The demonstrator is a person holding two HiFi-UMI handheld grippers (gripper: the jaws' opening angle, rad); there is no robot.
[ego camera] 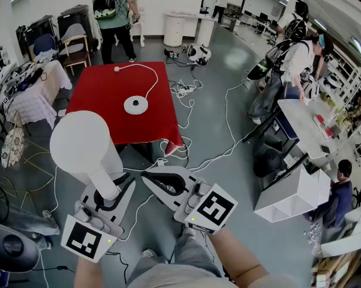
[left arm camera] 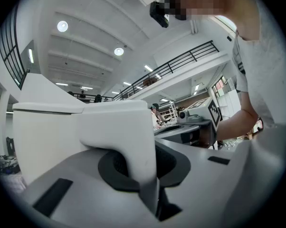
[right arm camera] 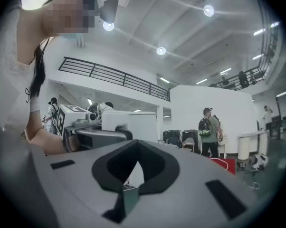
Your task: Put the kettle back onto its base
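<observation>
over the grey floor (ego camera: 240, 131), well short of the red-covered bench (ego camera: 102, 95), the tall white plastic kettle (ego camera: 84, 144) hangs by its handle (left arm camera: 128, 141), pinched in the left tongs (ego camera: 108, 192); the right tongs (ego camera: 149, 177) are pressed together on nothing. best carry it level to the round white base (ego camera: 135, 105), centre it above, then lower it straight down.

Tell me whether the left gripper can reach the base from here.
Probably not yet: the left gripper, holding the kettle, hangs short of the red table; the base itself lies uncovered.
</observation>
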